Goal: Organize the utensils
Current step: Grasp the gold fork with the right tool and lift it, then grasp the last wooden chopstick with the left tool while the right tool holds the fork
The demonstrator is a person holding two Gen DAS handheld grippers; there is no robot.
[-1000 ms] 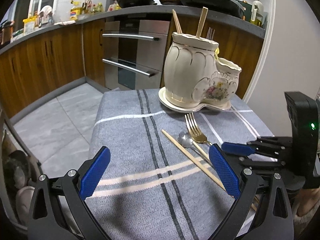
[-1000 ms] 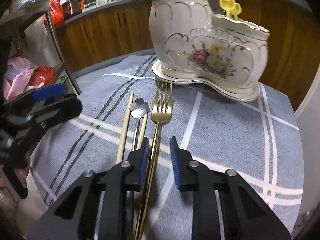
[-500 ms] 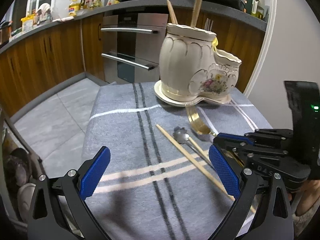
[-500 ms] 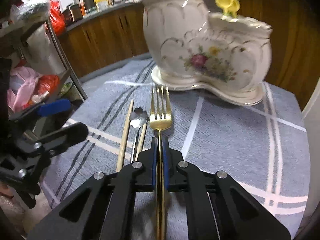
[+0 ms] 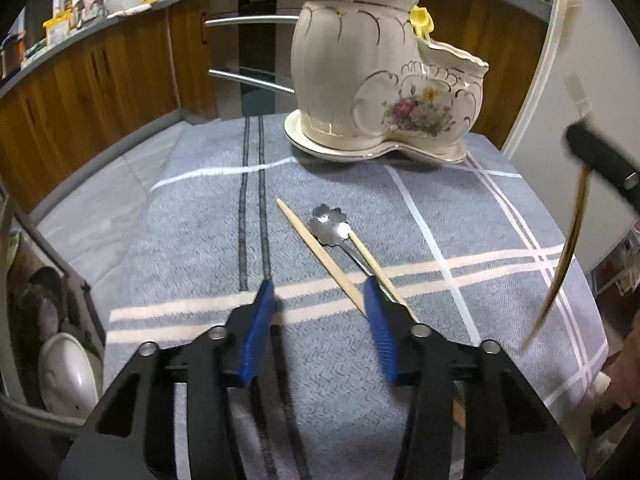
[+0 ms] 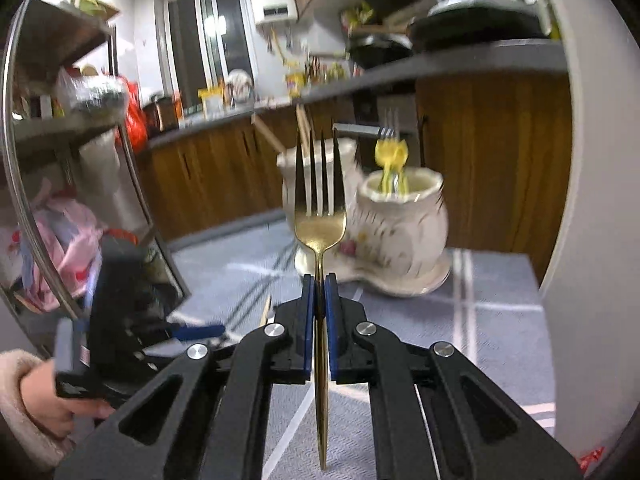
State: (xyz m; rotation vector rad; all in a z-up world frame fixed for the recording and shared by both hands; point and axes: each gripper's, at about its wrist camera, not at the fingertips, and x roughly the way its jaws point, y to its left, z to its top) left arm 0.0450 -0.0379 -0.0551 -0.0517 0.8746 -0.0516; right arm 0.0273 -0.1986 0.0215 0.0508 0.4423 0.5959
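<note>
Right gripper [image 6: 319, 294]: fingers clamped on gold fork [image 6: 320, 216], held clear above the bench [image 5: 480, 240], tines up. Left gripper [image 5: 320, 312]: fingers closing, nothing gripped; chopstick [image 5: 316, 252] and spoon [image 5: 328, 226] lie just ahead. Ceramic holder [image 5: 380, 80] stands beyond.

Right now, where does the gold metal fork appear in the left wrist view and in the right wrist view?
Left wrist view: the gold metal fork hangs at the far right edge, blurred, above the grey striped cloth.
Right wrist view: the fork stands in the centre, tines up, clamped in the right gripper.
Shared landmark: the cream ceramic utensil holder with flower print, behind the fork in the right wrist view.
</note>
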